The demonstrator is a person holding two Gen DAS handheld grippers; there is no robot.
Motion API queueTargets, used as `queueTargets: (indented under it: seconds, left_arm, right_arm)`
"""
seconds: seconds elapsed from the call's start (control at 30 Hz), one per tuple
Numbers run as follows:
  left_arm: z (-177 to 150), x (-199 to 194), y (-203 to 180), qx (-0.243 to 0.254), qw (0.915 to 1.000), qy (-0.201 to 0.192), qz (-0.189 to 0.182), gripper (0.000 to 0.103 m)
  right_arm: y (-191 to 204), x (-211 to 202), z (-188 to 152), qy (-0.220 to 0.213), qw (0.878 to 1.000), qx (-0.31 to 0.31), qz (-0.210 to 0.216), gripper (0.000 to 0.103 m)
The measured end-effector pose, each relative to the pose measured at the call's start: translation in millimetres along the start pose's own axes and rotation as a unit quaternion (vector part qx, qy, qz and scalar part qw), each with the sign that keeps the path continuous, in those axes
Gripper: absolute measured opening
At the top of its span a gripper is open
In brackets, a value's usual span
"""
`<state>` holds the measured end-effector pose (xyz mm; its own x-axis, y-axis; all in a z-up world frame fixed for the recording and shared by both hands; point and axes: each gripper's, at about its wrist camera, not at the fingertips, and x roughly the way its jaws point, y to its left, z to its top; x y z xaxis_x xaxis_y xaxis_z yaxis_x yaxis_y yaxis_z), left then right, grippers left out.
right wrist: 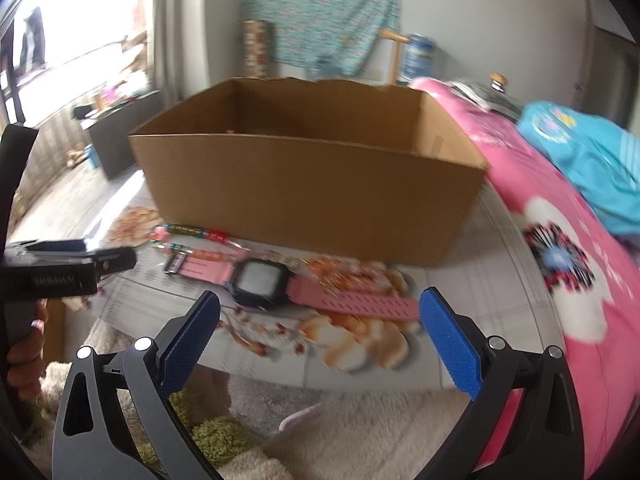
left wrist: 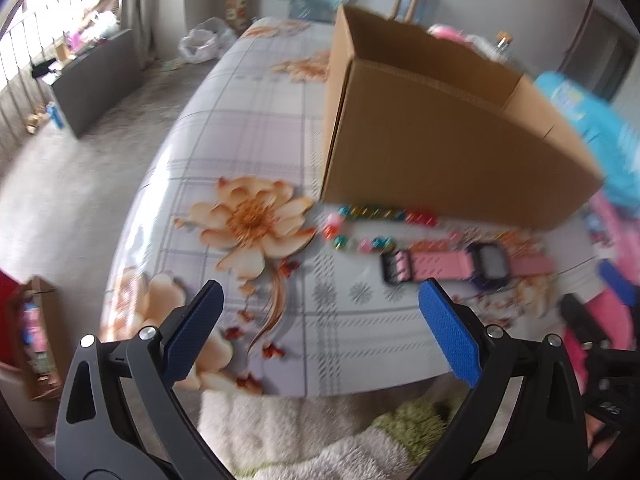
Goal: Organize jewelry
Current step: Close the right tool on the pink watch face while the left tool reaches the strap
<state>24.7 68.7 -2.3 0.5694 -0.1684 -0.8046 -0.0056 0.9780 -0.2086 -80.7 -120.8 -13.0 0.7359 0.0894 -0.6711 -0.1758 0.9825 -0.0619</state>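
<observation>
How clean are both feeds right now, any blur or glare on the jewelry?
Left wrist view: motion blur smears the bead bracelet and pink watch; window blown out. Right wrist view: watch and cardboard box softly blurred, fisheye bending the edges; tongs sharp.

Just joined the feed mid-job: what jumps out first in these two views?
The big open cardboard box dominates the middle of the flowered table. Right in front of it lies a pink watch, strap stretched flat, with a string of bright beads between watch and box. Both the left gripper and right gripper hang open and empty at the table's near edge.
</observation>
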Motion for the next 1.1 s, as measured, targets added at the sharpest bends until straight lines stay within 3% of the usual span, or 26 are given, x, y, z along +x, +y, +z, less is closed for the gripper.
queueTargets:
  seconds: [0.1, 0.17, 0.23, 0.37, 0.6, 0.67, 0.8, 1.0, 1.1]
  left_arm:
    - [2.5, -6.7, 17.8, -0.030, 0.9974, -0.045, -0.047, 0.095]
    - [5.6, -8.8, 24.0, -0.032, 0.9950, -0.066, -0.068, 0.095]
    - [8.8, -10.1, 25.3, -0.034, 0.9896, -0.079, -0.115, 0.095]
    - [16.1, -6.2, 23.2, -0.026, 0.9862, -0.099, -0.130, 0.095]
    - [10.7, 7.6, -10.2, 0.073, 0.9924, -0.077, -0.063, 0.095]
    - [6.3, 8.9, -18.1, 0.097, 0.9913, -0.074, -0.049, 0.094]
    - [-5.2, 13.7, -37.4, 0.167, 0.9830, -0.074, 0.019, 0.094]
    - [-17.2, 9.1, -52.4, 0.218, 0.9734, -0.068, 0.013, 0.071]
    - [-25.1, 9.2, -64.3, 0.258, 0.9643, -0.059, 0.004, 0.061]
  right_arm:
    - [10.2, 12.7, 10.4, 0.005, 0.998, -0.041, 0.051, 0.095]
    - [16.8, 25.2, 16.5, 0.025, 0.994, -0.067, 0.085, 0.088]
    - [22.4, 36.4, 20.9, 0.046, 0.990, -0.088, 0.103, 0.078]
    - [23.7, 55.4, 26.1, 0.084, 0.982, -0.120, 0.118, 0.072]
    - [33.2, 72.8, 23.8, 0.135, 0.960, -0.196, 0.145, 0.071]
    - [34.7, 79.7, 22.1, 0.152, 0.955, -0.209, 0.148, 0.066]
    - [35.1, 91.2, 32.5, 0.174, 0.945, -0.215, 0.174, 0.056]
    - [37.7, 100.4, 43.7, 0.196, 0.935, -0.221, 0.196, 0.053]
    - [22.5, 103.8, 45.9, 0.214, 0.931, -0.198, 0.222, 0.052]
